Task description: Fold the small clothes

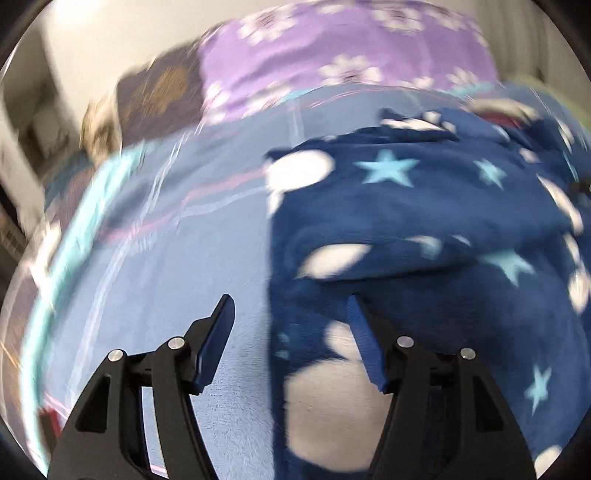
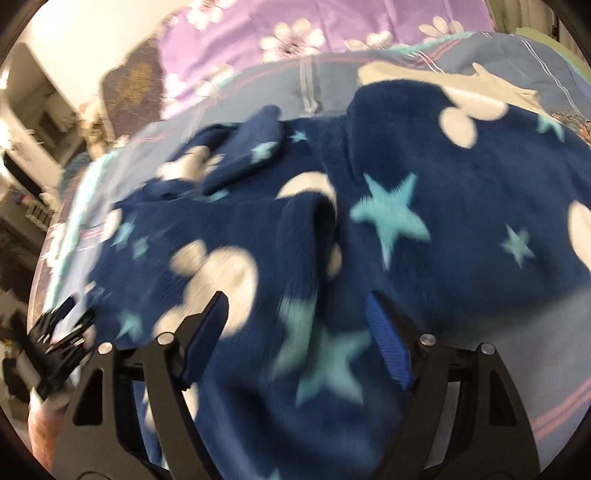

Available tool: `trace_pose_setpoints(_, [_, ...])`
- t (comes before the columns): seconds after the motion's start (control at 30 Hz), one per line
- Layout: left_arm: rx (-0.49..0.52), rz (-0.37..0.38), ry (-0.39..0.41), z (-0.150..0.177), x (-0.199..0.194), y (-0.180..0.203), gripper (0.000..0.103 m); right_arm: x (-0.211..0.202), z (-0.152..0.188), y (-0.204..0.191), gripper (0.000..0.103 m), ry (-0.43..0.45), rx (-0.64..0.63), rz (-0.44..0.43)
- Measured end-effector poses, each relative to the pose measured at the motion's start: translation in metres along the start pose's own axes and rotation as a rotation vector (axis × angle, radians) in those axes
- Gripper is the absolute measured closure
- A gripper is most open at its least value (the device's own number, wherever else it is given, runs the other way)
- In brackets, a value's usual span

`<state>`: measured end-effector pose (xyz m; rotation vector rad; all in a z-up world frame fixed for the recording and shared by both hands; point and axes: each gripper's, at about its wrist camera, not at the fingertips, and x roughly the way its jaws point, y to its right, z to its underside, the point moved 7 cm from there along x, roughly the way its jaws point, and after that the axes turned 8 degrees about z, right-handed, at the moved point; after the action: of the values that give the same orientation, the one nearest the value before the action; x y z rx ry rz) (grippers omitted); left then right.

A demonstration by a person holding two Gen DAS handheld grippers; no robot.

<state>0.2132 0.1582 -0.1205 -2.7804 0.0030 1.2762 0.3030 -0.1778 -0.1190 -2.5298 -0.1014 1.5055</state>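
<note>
A dark blue fleece garment (image 1: 424,206) with light blue stars and white blobs lies rumpled on a light blue bedspread (image 1: 177,266). My left gripper (image 1: 291,306) is open and empty above the garment's left edge, one finger over the bedspread, the other over the fleece. In the right wrist view the same garment (image 2: 424,206) fills the middle, with folds and a sleeve-like piece at upper left. My right gripper (image 2: 295,302) is open and empty just above the fleece. The left gripper (image 2: 59,339) shows blurred at the lower left there.
A purple flowered pillow or sheet (image 1: 332,48) lies at the head of the bed, also in the right wrist view (image 2: 295,29). A dark brown patterned cushion (image 1: 159,92) sits left of it. Room furniture (image 2: 26,147) stands beyond the bed's left edge. Both views are motion-blurred.
</note>
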Motion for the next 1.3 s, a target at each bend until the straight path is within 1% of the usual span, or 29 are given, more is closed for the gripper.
trace_pose_setpoints(0.03, [-0.03,0.003,0.002,-0.002,0.002,-0.006,0.039,0.005,-0.005,-0.004,0.024,0.007,0.008,0.023])
trace_pose_setpoints(0.07, [-0.054,0.0,0.006,-0.006,0.005,-0.011,0.039,0.009,-0.013,-0.009,0.028,0.03,0.009,0.055])
trace_pose_setpoints(0.1, [-0.076,-0.001,0.005,-0.01,0.009,-0.016,0.038,0.009,-0.021,-0.021,0.062,0.063,-0.021,0.06])
trace_pose_setpoints(0.13, [-0.089,0.0,0.007,-0.012,0.012,-0.019,0.038,0.006,-0.027,-0.033,0.09,0.073,-0.044,0.031])
trace_pose_setpoints(0.17, [-0.094,-0.001,0.008,-0.012,0.014,-0.021,0.038,-0.003,-0.033,-0.042,0.09,0.095,-0.04,-0.001])
trace_pose_setpoints(0.2, [-0.095,-0.006,0.006,-0.012,0.015,-0.023,0.037,-0.019,-0.042,-0.05,0.09,0.151,-0.035,-0.028])
trace_pose_setpoints(0.3, [-0.093,-0.016,0.02,-0.007,0.014,-0.022,0.037,-0.083,-0.063,-0.063,0.09,0.377,-0.074,-0.025])
trace_pose_setpoints(0.33, [-0.095,-0.02,0.026,-0.005,0.013,-0.022,0.037,-0.1,-0.068,-0.063,0.09,0.429,-0.082,-0.028])
trace_pose_setpoints(0.37, [-0.096,-0.025,0.03,-0.005,0.012,-0.02,0.037,-0.105,-0.07,-0.06,0.088,0.437,-0.081,-0.01])
trace_pose_setpoints(0.4, [-0.096,-0.036,0.034,-0.004,0.012,-0.019,0.036,-0.102,-0.072,-0.052,0.084,0.426,-0.075,0.025])
trace_pose_setpoints(0.47, [-0.092,-0.058,0.035,-0.005,0.012,-0.019,0.035,-0.071,-0.071,-0.032,0.065,0.341,-0.074,0.129])
trace_pose_setpoints(0.5, [-0.084,-0.08,0.032,-0.005,0.012,-0.018,0.033,-0.047,-0.067,-0.018,0.05,0.284,-0.079,0.187])
trace_pose_setpoints(0.57, [-0.068,-0.106,0.036,-0.006,0.01,-0.017,0.033,-0.02,-0.055,0.01,0.054,0.22,-0.039,0.253])
trace_pose_setpoints(0.6, [-0.057,-0.121,0.049,-0.006,0.006,-0.016,0.033,-0.018,-0.049,0.021,0.057,0.206,0.006,0.236])
trace_pose_setpoints(0.63, [-0.054,-0.13,0.061,-0.007,0.002,-0.016,0.033,-0.02,-0.042,0.028,0.057,0.204,0.059,0.166])
trace_pose_setpoints(0.7, [-0.063,-0.136,0.082,-0.008,-0.008,-0.018,0.034,-0.033,-0.031,0.026,0.059,0.219,0.059,0.06])
trace_pose_setpoints(0.77, [-0.098,-0.103,0.111,-0.013,-0.022,-0.017,0.045,-0.051,-0.017,0.008,0.06,0.249,-0.012,-0.041])
trace_pose_setpoints(0.8, [-0.126,-0.048,0.138,-0.019,-0.032,-0.012,0.059,-0.056,-0.01,-0.001,0.06,0.246,-0.045,-0.08])
trace_pose_setpoints(0.83, [-0.141,-0.004,0.157,-0.025,-0.04,-0.006,0.064,-0.058,0.0,-0.012,0.06,0.227,-0.09,-0.132])
trace_pose_setpoints(0.87, [-0.145,0.027,0.171,-0.031,-0.043,-0.001,0.064,-0.055,0.008,-0.021,0.06,0.2,-0.118,-0.164])
trace_pose_setpoints(0.9, [-0.138,0.074,0.187,-0.04,-0.048,0.012,0.064,-0.048,0.014,-0.026,0.056,0.163,-0.132,-0.181])
trace_pose_setpoints(0.97, [-0.102,0.133,0.191,-0.052,-0.045,0.038,0.064,-0.017,0.025,-0.027,0.055,0.065,-0.118,-0.14])
trace_pose_setpoints(1.0, [-0.073,0.159,0.178,-0.058,-0.037,0.055,0.064,-0.002,0.029,-0.023,0.06,0.039,-0.104,-0.118])
trace_pose_setpoints(1.07, [-0.044,0.186,0.133,-0.06,-0.014,0.078,0.064,-0.002,0.031,-0.02,0.062,0.072,-0.084,-0.144])
trace_pose_setpoints(1.1, [-0.03,0.189,0.087,-0.056,0.004,0.089,0.064,-0.008,0.032,-0.019,0.063,0.076,-0.079,-0.148])
trace_pose_setpoints(1.17, [-0.016,0.164,-0.002,-0.04,0.039,0.099,0.062,-0.034,0.027,-0.001,0.067,0.121,-0.037,-0.147])
trace_pose_setpoints(1.2, [-0.009,0.15,-0.004,-0.033,0.049,0.101,0.061,-0.044,0.02,0.01,0.067,0.159,-0.017,-0.146])
trace_pose_setpoints(1.27, [-0.003,0.141,0.013,-0.035,0.045,0.102,0.061,-0.083,0.002,0.065,0.061,0.292,0.077,-0.095])
trace_pose_setpoints(1.3, [-0.004,0.143,0.011,-0.034,0.045,0.102,0.06,-0.097,-0.006,0.088,0.056,0.33,0.125,-0.067])
